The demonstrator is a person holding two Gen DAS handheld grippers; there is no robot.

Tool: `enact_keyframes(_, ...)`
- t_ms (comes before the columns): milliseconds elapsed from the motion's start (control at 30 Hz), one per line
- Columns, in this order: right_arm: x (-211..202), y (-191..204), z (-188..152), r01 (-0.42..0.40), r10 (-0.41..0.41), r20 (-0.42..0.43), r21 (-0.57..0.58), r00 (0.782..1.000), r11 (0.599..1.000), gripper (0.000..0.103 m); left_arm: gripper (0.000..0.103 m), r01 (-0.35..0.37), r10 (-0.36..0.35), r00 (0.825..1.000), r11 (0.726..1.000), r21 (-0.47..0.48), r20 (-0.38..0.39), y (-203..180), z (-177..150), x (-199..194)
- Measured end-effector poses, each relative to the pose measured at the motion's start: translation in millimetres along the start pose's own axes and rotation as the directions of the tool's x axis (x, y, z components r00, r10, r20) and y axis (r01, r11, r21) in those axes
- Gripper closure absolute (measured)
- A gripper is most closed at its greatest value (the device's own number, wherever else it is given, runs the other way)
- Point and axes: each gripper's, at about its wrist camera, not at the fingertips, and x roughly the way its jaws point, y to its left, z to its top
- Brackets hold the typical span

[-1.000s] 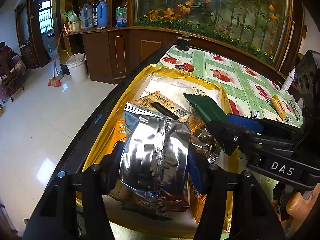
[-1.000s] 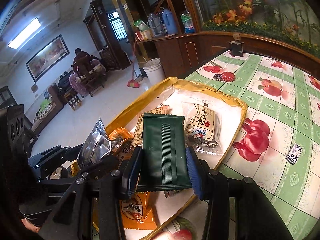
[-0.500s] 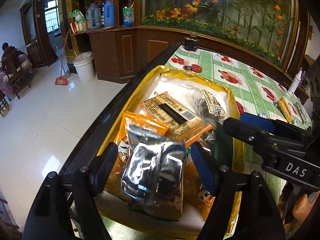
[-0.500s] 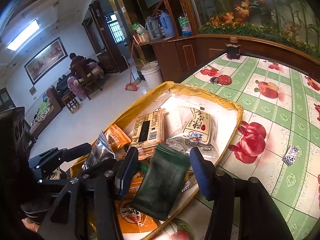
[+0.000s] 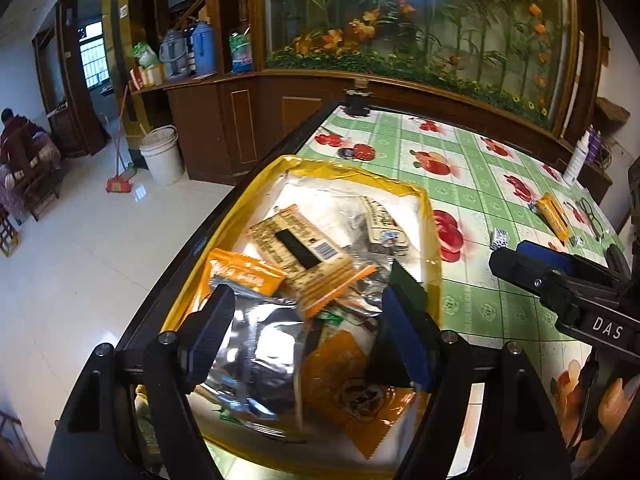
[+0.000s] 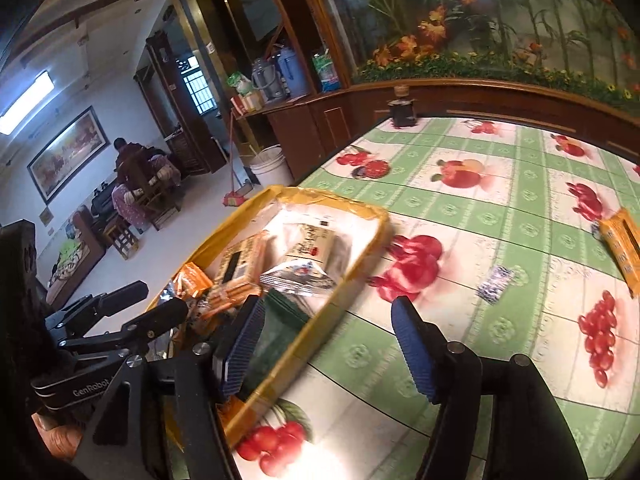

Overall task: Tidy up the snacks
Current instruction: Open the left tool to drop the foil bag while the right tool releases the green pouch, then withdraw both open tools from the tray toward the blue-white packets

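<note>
Green fruit-print desk (image 6: 460, 216), yellow tray (image 5: 434, 272) centre frame, piled with snacks: silver packet (image 5: 260, 352), green packet (image 6: 280, 332). Left gripper (image 5: 308, 336) wide, empty. Right gripper (image 6: 326, 344) opening, empty. Still loose at right: orange pack (image 6: 622, 244), small wrapper (image 6: 495, 283). Nothing blocking.

Black gripper (image 5: 306, 332), ribbed blue pads (image 5: 404, 338)
</note>
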Motion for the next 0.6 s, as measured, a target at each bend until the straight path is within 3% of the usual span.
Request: enact_keyframes(600,-45,-86,-28,0.116,-0.118,0.008,0.115,0.993,0.986,0.031,0.027,0.044,-0.043,0.999,0.995,0.086,-0.008,-56,6,0)
